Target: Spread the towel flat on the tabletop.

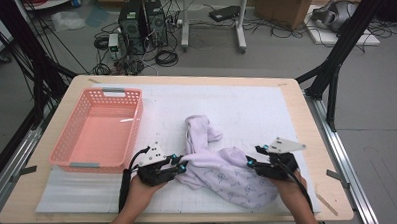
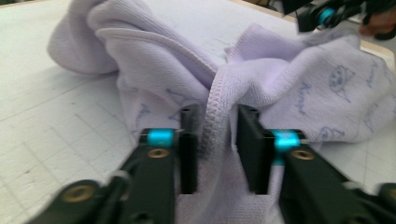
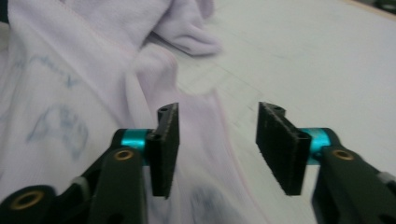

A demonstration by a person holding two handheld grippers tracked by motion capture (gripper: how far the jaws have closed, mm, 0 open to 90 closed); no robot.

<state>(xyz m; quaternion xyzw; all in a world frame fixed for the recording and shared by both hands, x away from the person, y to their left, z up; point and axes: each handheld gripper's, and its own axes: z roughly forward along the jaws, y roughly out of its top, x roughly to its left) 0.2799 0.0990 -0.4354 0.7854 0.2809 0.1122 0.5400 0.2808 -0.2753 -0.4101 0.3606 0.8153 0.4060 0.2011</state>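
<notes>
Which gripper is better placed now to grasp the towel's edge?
Probably left: the left gripper has the towel's stitched hem between its open jaws. The right gripper stands open above flat cloth.

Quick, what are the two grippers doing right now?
Left gripper: open, towel hem between its jaws, not pinched.
Right gripper: open over the towel's edge, holding nothing.

Wooden table (image 1: 307, 138), white gridded mat (image 1: 246, 110) on top; pink basket (image 1: 97, 128) left of crumpled lilac towel (image 1: 223, 173).
</notes>
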